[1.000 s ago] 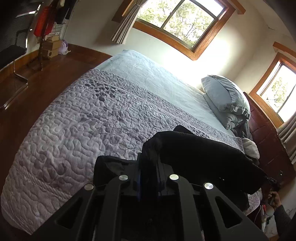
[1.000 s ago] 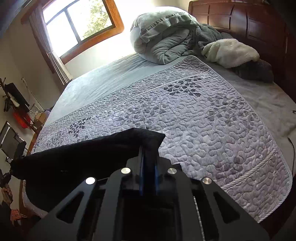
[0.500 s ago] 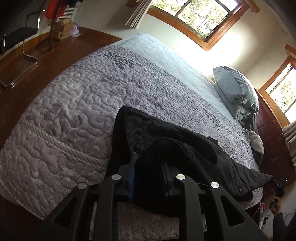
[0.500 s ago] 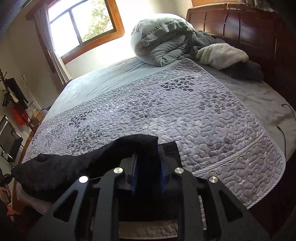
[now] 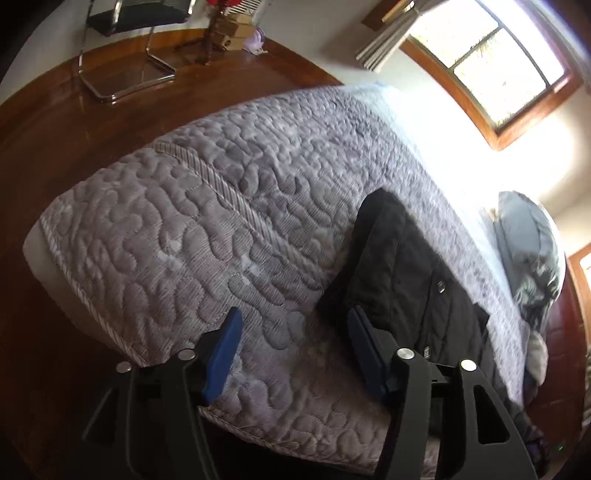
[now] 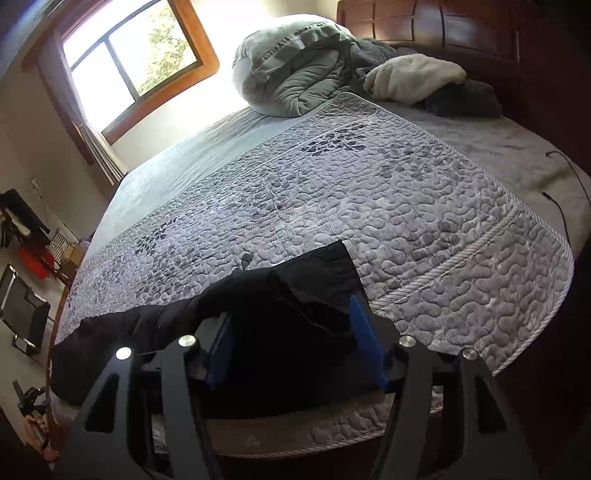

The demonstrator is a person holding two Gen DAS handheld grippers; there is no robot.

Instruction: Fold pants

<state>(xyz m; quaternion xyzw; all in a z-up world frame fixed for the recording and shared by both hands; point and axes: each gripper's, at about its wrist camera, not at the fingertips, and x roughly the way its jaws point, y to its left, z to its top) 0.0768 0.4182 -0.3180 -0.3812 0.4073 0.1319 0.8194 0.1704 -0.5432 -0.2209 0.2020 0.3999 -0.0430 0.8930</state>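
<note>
Pants (image 6: 207, 332) lie in a dark, rumpled strip on the quilt (image 6: 369, 206), along the bed edge nearest us, with one flat corner reaching toward the middle of the quilt. We hold our right gripper (image 6: 291, 339) just over the pants, its blue fingers (image 6: 364, 332) spread wide on either side of a bunched fold, clamping nothing. Our left gripper (image 5: 295, 343) is likewise released: its fingers (image 5: 221, 350) stand well apart over bare quilt, and the pants (image 5: 413, 280) lie just beside the right-hand finger, though we cannot tell whether cloth and finger touch. Beyond the pants, at the far end of the bed, a grey duvet (image 6: 295, 66) is heaped against the wooden headboard (image 6: 461, 29), with a cream blanket (image 6: 413, 77) beside it. A metal-framed chair (image 5: 125, 44) stands on the wooden floor (image 5: 55, 129) past the quilt's corner.
</note>
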